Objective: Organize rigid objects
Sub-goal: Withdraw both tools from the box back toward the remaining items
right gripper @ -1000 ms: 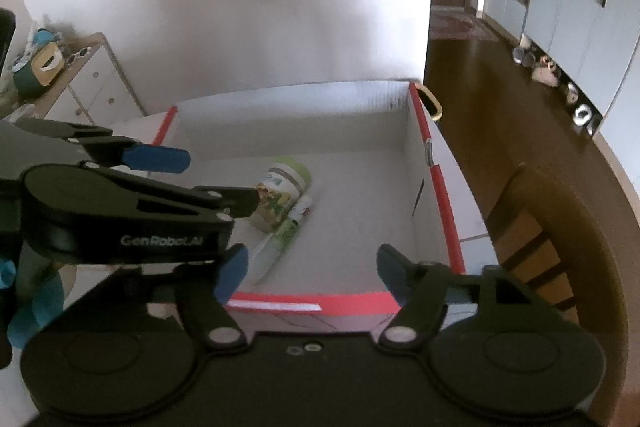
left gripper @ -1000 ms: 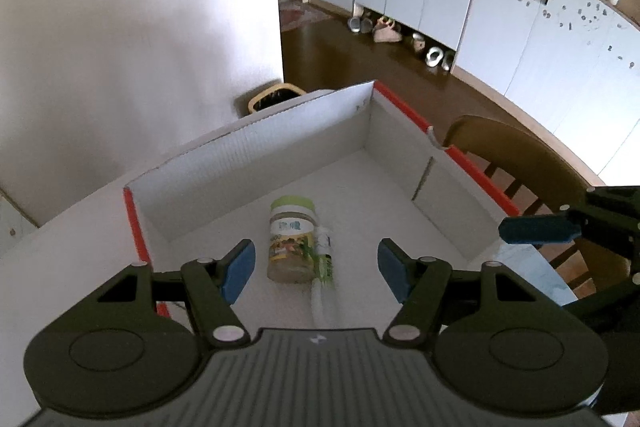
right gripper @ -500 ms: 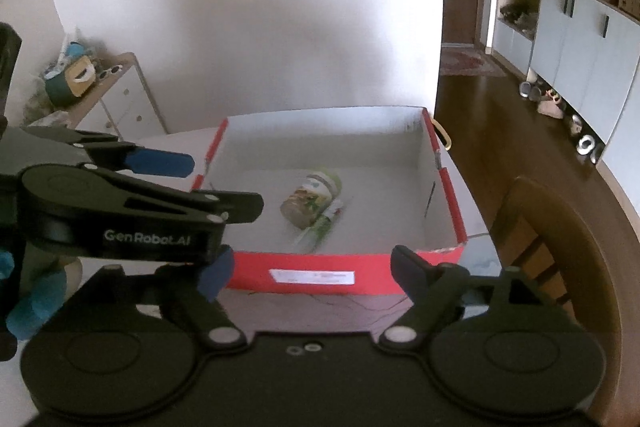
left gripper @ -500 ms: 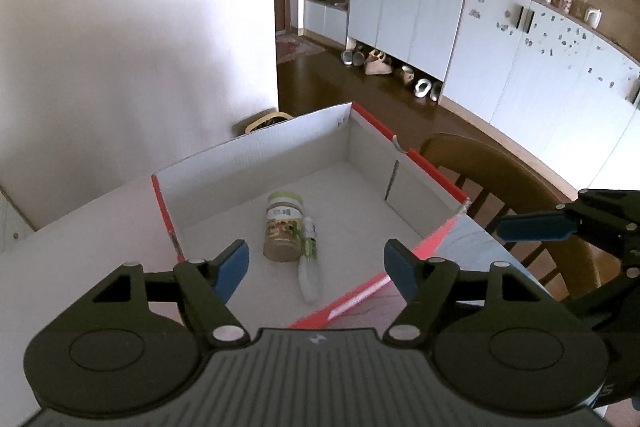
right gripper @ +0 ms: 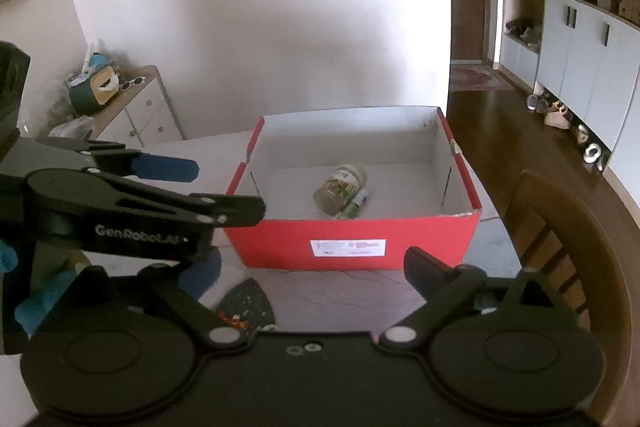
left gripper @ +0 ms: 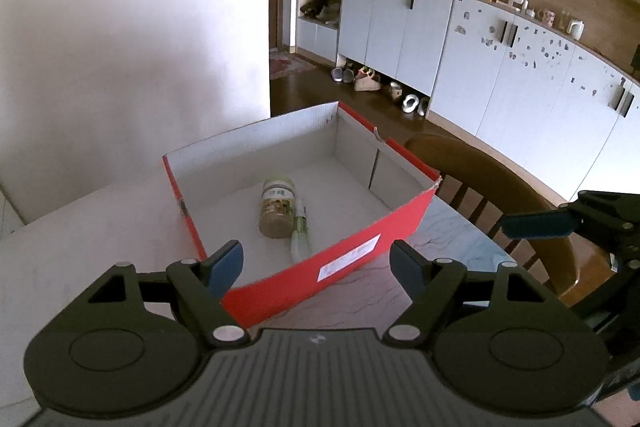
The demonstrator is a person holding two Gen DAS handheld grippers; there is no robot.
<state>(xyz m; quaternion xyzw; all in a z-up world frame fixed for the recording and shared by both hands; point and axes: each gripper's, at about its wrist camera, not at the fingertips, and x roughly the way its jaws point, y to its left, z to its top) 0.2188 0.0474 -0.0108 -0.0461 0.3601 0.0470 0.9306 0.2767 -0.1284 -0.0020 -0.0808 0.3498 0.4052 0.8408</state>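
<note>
A red cardboard box (left gripper: 340, 259) with a white inside stands on the table; it also shows in the right wrist view (right gripper: 352, 243). Inside it lie a jar with a green lid (left gripper: 277, 207) (right gripper: 340, 184) and a slim green-and-white tube (left gripper: 301, 231) (right gripper: 354, 207), side by side. My left gripper (left gripper: 318, 265) is open and empty, held back in front of the box's near wall. My right gripper (right gripper: 316, 269) is open and empty, also in front of the box. The left gripper (right gripper: 168, 183) shows at the left of the right wrist view.
A wooden chair (left gripper: 492, 195) (right gripper: 568, 247) stands to the right of the table. A dark patterned item (right gripper: 248, 307) lies on the table (left gripper: 100, 227) just before the right gripper. A white wall rises behind the box. A drawer unit (right gripper: 140, 111) stands far left.
Both grippers have drawn back and up from above the box; the box now looks smaller and its red near wall is in full view. The jar and tube have not moved.
</note>
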